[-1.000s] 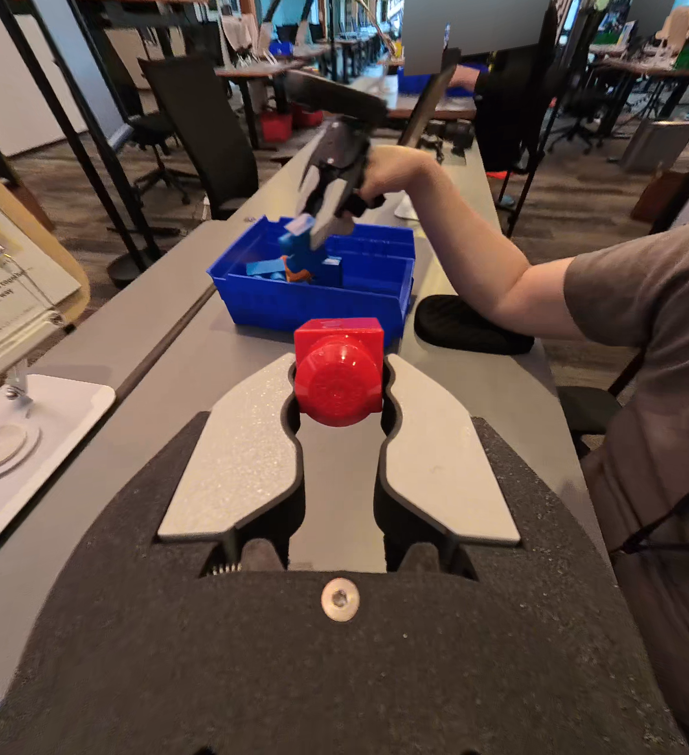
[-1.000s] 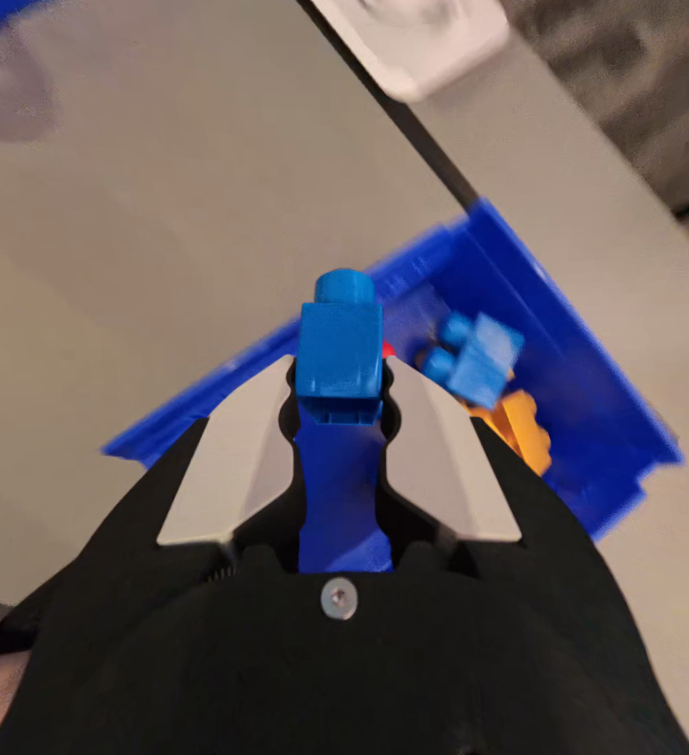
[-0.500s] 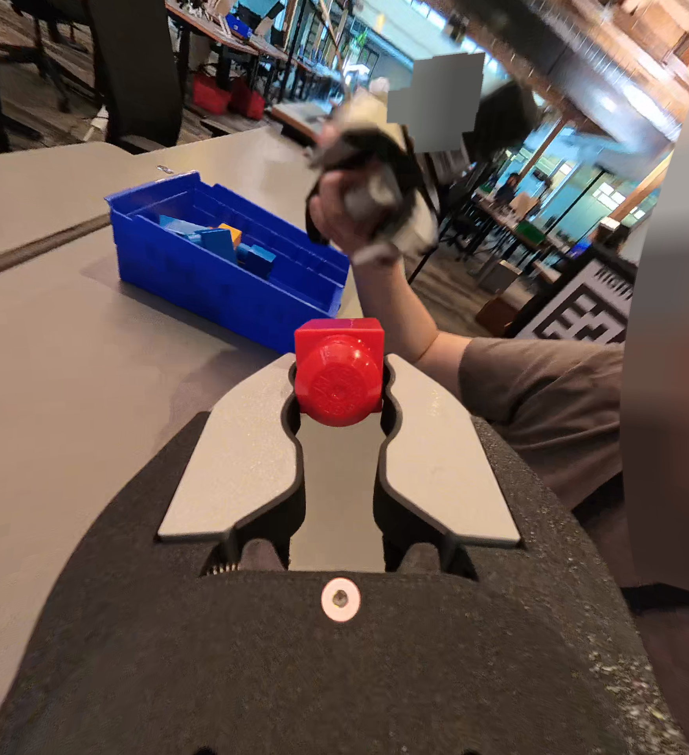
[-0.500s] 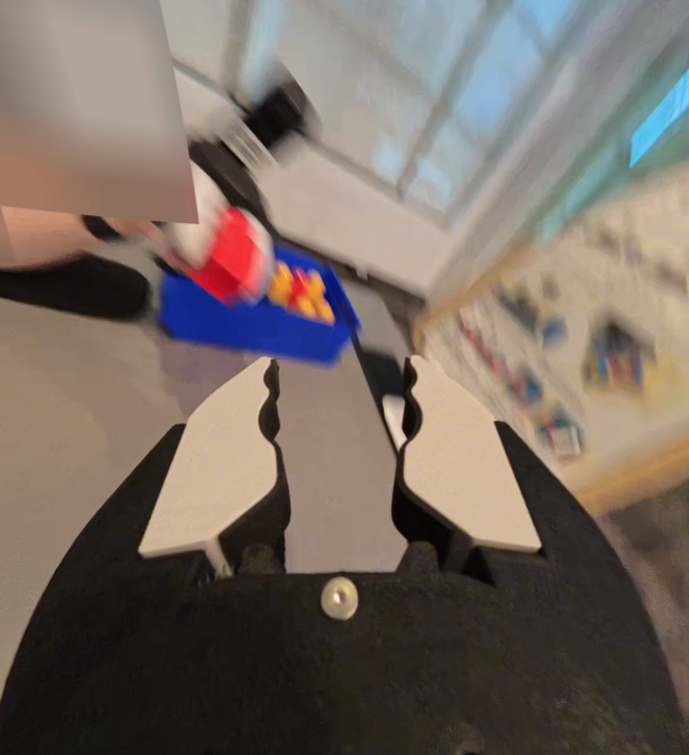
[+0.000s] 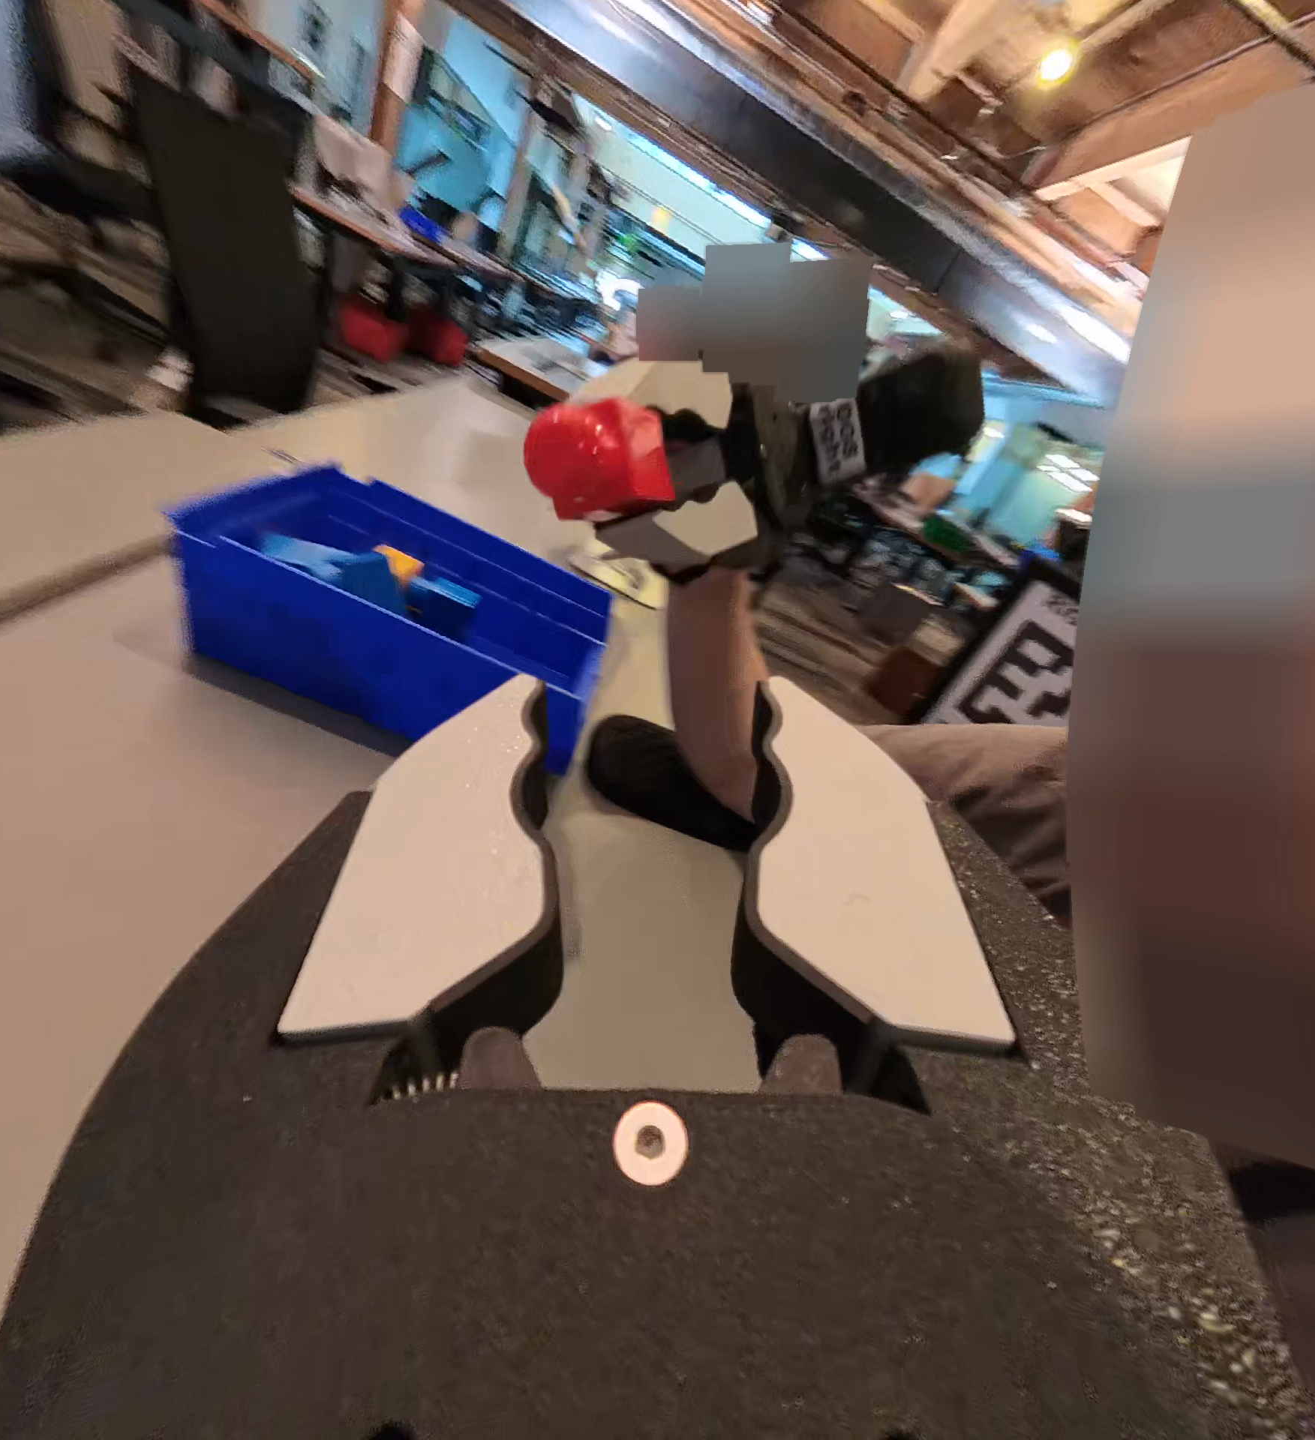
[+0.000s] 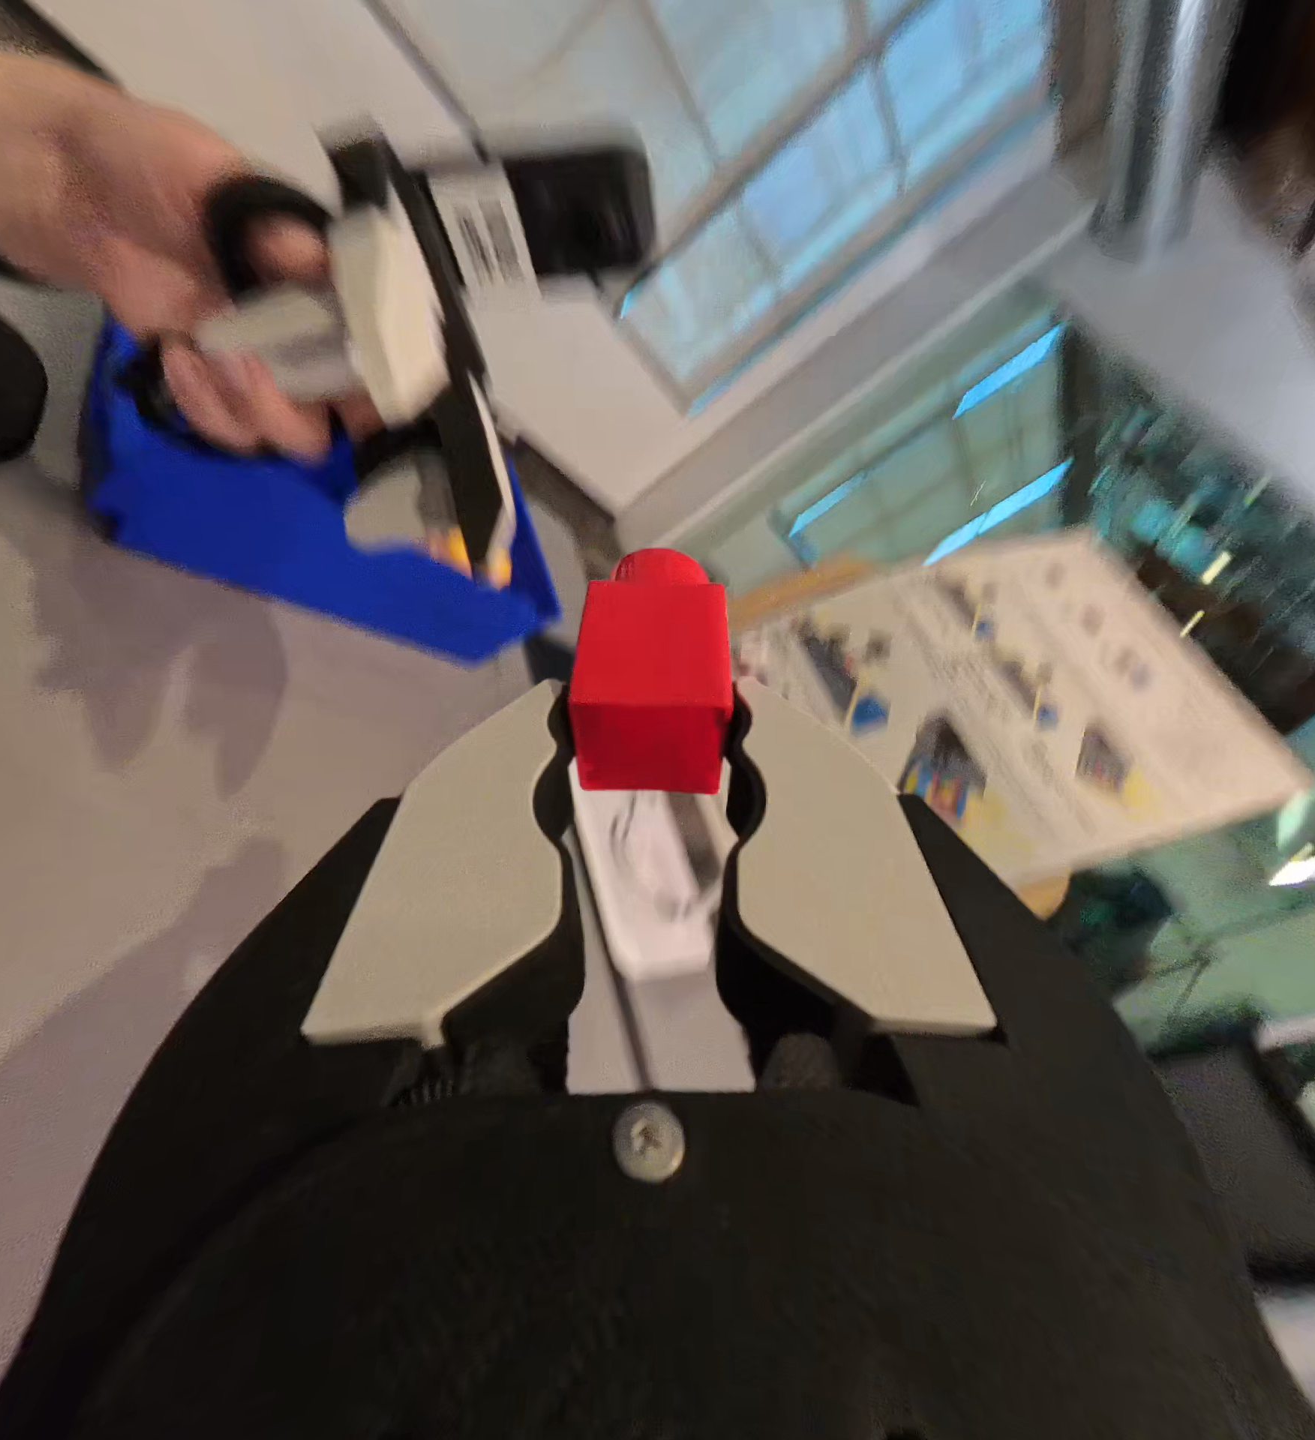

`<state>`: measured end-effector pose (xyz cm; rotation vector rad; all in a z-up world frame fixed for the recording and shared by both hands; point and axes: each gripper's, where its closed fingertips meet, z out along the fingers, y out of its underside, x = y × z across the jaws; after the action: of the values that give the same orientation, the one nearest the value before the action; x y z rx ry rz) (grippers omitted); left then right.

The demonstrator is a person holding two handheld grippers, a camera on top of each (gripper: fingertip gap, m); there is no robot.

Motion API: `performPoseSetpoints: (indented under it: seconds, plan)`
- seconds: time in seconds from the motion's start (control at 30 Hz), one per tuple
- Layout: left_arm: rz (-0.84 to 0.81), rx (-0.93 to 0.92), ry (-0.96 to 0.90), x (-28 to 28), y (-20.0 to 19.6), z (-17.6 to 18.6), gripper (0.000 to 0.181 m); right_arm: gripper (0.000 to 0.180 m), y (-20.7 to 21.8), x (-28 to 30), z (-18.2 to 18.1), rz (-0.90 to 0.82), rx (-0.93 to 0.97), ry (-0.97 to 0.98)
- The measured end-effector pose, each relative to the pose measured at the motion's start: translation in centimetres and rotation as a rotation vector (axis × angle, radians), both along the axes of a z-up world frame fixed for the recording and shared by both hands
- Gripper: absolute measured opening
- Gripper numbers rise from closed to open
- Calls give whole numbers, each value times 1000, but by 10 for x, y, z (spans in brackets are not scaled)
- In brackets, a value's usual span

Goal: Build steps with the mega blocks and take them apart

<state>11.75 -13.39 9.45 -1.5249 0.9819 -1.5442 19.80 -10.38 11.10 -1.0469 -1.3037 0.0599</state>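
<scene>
Right gripper (image 6: 650,748): your jaws are closed on 1 red block (image 6: 648,701), gripped by its sides at the fingertips, stud pointing away from you. In the left wrist view the same gripper (image 5: 642,483) is held up in the air, above and to the right of the bin (image 5: 373,647), block stud facing left.

Left gripper (image 5: 646,748): jaws spread apart, nothing between them. It hangs over the table (image 5: 93,779), near the bin's near right corner.

Bin: blue, on the table, far left of your left gripper. It holds loose blue and orange blocks (image 5: 381,577); count unclear through blur.

No stack of blocks shows on the table in either view.

Step in hand, by my reading: teardown end of the cycle, or carrying 1 piece between bin and build spot. I cannot tell which from these views.

Next move calls for: if returning, bring the block over the bin's open top before you release. If building, set it stud up on bare table, clear of the bin wall. Both views are motion-blurred, so slow down before you let go.
</scene>
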Motion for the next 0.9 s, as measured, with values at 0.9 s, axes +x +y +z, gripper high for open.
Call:
performPoseSetpoints:
  seconds: [0.9]
  plan:
    - [963,-44,995,-295,154,-135,61,61,110,235,-146,-683,-765,-258]
